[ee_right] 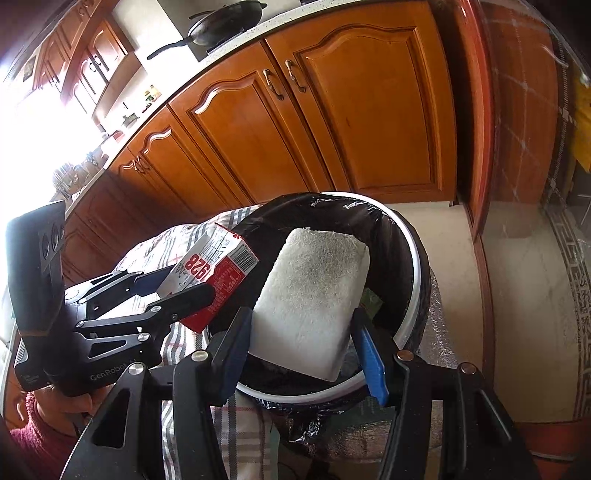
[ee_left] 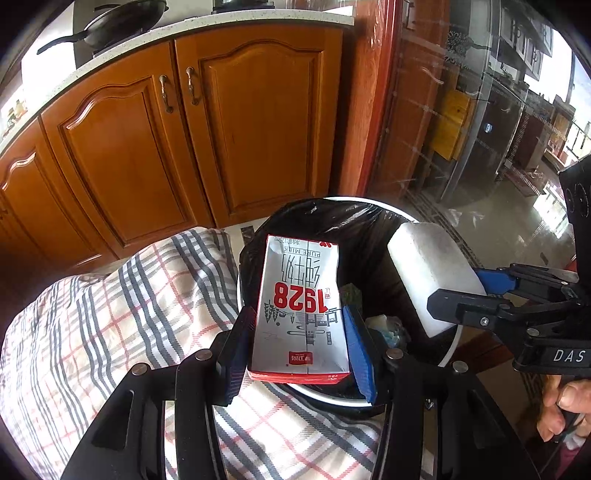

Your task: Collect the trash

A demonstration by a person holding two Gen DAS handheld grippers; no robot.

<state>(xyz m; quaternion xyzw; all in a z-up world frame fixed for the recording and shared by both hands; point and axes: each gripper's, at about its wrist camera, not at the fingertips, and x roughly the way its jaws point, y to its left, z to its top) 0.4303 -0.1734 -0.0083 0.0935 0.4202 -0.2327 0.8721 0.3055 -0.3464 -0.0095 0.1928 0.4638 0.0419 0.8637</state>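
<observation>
My left gripper [ee_left: 301, 345] is shut on a red and white milk carton [ee_left: 301, 306] marked 1928, held over the near rim of a round trash bin [ee_left: 452, 349] lined with a black bag [ee_left: 325, 218]. My right gripper [ee_right: 304, 350] is shut on a white foam block [ee_right: 314, 299] and holds it tilted over the bin's opening [ee_right: 413, 280]. The carton [ee_right: 212, 275] and left gripper [ee_right: 173, 288] show at left in the right wrist view. The foam block [ee_left: 428, 273] and right gripper [ee_left: 469, 290] show at right in the left wrist view. Some trash lies at the bin's bottom.
A plaid cloth [ee_left: 110, 332] covers the surface left of the bin. Wooden kitchen cabinets [ee_left: 184, 147] stand behind, with a black pan [ee_left: 122, 22] on the counter. A glass door [ee_left: 480, 129] is at right. Tiled floor [ee_right: 524, 314] lies right of the bin.
</observation>
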